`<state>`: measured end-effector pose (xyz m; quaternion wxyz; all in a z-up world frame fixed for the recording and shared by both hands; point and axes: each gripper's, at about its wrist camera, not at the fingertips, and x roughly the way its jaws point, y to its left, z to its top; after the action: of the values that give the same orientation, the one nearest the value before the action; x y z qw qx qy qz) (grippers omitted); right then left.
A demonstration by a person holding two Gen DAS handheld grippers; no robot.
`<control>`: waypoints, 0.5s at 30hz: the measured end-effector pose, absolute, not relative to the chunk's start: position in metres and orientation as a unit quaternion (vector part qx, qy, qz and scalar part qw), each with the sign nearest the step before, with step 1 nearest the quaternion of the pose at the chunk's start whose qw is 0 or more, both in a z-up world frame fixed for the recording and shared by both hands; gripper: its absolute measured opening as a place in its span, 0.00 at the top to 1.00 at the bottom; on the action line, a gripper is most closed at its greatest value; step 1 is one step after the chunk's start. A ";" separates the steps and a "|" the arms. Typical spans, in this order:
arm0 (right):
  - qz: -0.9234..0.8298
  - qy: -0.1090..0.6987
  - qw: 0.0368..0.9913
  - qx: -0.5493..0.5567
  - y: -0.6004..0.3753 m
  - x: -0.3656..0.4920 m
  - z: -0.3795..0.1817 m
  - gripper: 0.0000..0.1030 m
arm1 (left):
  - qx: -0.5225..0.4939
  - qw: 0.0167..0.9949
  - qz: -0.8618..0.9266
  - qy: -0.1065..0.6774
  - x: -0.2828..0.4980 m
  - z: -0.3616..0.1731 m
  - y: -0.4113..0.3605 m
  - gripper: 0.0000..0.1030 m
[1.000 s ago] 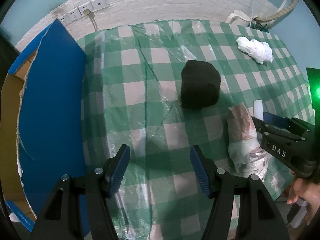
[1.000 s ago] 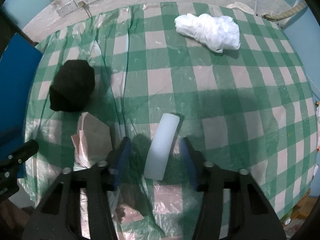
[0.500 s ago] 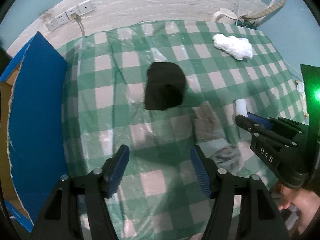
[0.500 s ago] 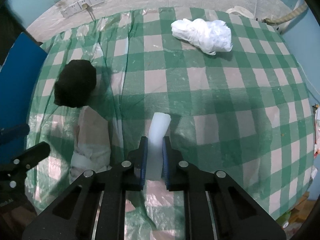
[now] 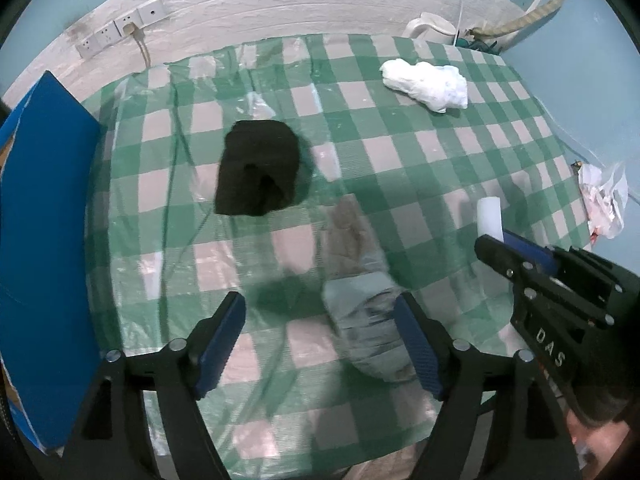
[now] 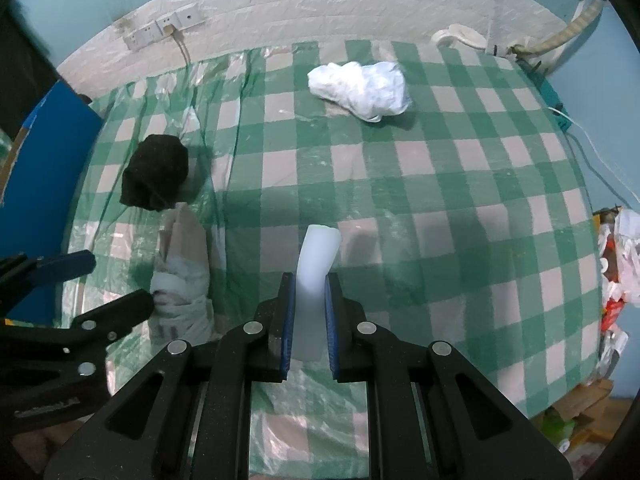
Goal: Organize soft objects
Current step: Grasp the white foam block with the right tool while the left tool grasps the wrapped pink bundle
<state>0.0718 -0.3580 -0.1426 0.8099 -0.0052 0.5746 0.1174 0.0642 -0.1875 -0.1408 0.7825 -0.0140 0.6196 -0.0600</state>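
Note:
My right gripper (image 6: 308, 300) is shut on a white foam strip (image 6: 316, 256) and holds it above the checked table; the strip also shows in the left wrist view (image 5: 489, 218). My left gripper (image 5: 320, 332) is open over a wrapped pink-and-grey bundle (image 5: 362, 292), which lies partly between its fingers near the front edge; the bundle also shows in the right wrist view (image 6: 182, 280). A black soft lump (image 5: 258, 172) sits on the table's left part, also in the right wrist view (image 6: 156, 172). A crumpled white cloth (image 5: 426, 84) lies at the back right, also in the right wrist view (image 6: 360, 88).
The table carries a green checked cloth (image 6: 440, 184) under clear plastic. A blue cardboard box (image 5: 44, 240) stands at the left edge. Wall sockets (image 5: 120, 32) and a cable are behind. Plastic bags (image 6: 620, 256) lie beyond the right edge.
My right gripper closed on the foam strip and lifted it off the table. My left gripper shifted right, and the wrapped bundle now lies partly between its open fingers.

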 end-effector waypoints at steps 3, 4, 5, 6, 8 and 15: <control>0.115 0.573 0.811 -0.004 -0.363 0.069 -0.142 0.88 | -0.015 0.780 -0.065 0.623 0.063 -0.144 -0.196 0.24; 0.115 0.573 0.811 -0.002 -0.364 0.068 -0.142 0.88 | -0.014 0.779 -0.065 0.623 0.063 -0.144 -0.197 0.23; 0.115 0.573 0.812 0.000 -0.366 0.068 -0.142 0.88 | -0.011 0.778 -0.066 0.625 0.062 -0.147 -0.200 0.24; 0.115 0.573 0.812 0.002 -0.368 0.067 -0.142 0.88 | -0.010 0.777 -0.066 0.626 0.062 -0.148 -0.202 0.23; 0.114 0.572 0.812 0.005 -0.370 0.066 -0.141 0.88 | -0.007 0.773 -0.067 0.631 0.062 -0.154 -0.205 0.24; 0.118 0.574 0.810 0.010 -0.371 0.066 -0.142 0.88 | -0.005 0.758 -0.080 0.647 0.064 -0.173 -0.211 0.33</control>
<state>0.0657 -0.3707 -0.1417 0.8104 0.0098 0.5739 0.1177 0.0641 -0.2111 -0.1729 0.7581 -0.0046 0.6472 -0.0802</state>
